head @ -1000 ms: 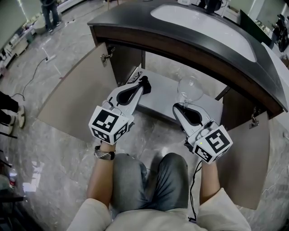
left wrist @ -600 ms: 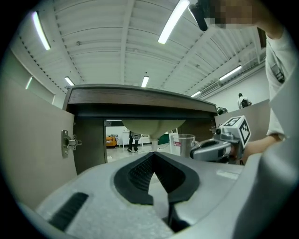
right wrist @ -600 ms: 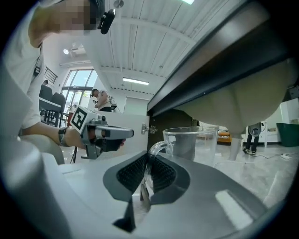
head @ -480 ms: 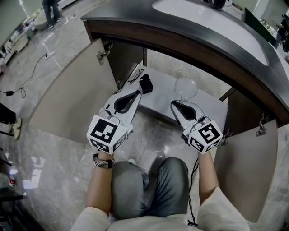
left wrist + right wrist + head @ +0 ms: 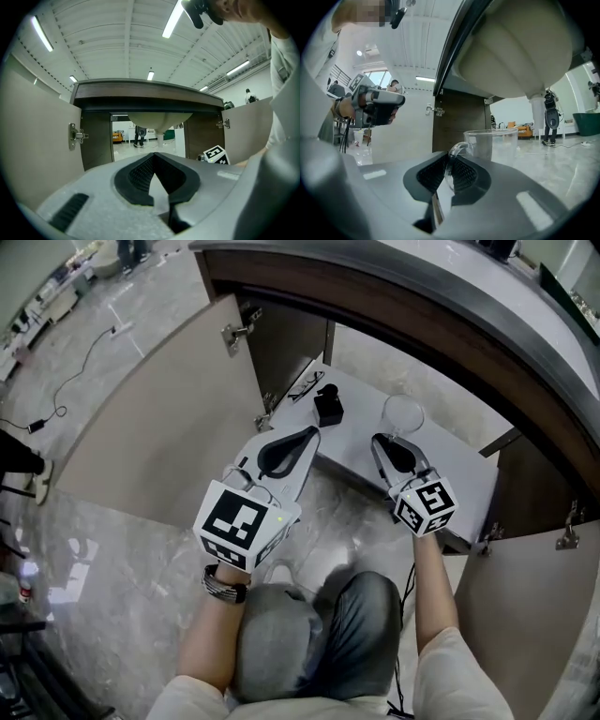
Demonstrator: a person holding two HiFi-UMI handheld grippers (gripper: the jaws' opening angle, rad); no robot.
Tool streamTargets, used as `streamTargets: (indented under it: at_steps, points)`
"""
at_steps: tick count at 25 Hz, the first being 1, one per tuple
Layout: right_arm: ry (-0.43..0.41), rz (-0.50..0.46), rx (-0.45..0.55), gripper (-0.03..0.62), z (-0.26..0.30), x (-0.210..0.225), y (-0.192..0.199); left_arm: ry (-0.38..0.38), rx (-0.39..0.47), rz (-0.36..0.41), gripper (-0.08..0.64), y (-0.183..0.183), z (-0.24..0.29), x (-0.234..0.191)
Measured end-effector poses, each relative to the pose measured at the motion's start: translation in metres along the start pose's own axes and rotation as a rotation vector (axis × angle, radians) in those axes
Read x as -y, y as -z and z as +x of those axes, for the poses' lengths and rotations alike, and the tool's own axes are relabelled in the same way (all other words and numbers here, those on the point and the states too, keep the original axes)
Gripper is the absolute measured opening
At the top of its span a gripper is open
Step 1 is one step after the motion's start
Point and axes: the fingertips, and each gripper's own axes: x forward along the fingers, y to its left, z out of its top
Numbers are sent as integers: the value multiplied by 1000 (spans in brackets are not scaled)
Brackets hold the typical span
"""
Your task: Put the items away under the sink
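Pinching the handle of a clear glass mug (image 5: 403, 414), the right gripper (image 5: 388, 439) holds it at frame centre above the white cabinet shelf (image 5: 459, 479), just under the dark curved counter edge (image 5: 422, 306). The left gripper (image 5: 312, 433), jaws pressed together on nothing, sits near a small black box (image 5: 328, 407). Bare shelf spreads toward the lower right.

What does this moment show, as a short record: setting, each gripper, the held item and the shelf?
setting: under-sink cabinet, doors open
left gripper: shut, empty, facing the cabinet opening
right gripper: shut on the handle of a clear glass mug
mug: upright, over the cabinet shelf; contact with it cannot be told
on shelf: small black object toward the left side
task state: mug not yet released
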Motion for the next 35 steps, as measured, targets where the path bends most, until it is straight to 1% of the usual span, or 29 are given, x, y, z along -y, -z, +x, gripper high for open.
streamTargets:
  at_steps: [4, 7, 10, 13, 22, 29, 35]
  points:
    - [23, 16, -8, 23, 18, 14, 19, -7, -26, 14, 5, 6, -3, -4]
    - [68, 35, -31, 23, 31, 29, 39, -10, -26, 9, 5, 9, -6, -7]
    - [114, 68, -49, 23, 41, 43, 60, 7, -24, 1, 5, 8, -7, -4]
    - [148, 70, -71, 25, 50, 51, 78, 28, -41, -13, 5, 14, -11, -1]
    - [129, 112, -112, 30, 79, 49, 120, 40, -45, -42, 5, 17, -13, -4]
    - [133, 137, -107, 32, 90, 53, 133, 36, -63, -34, 5, 21, -15, -8]
    - [150, 161, -76, 34, 92, 57, 133, 41, -79, -25, 5, 24, -14, -7]
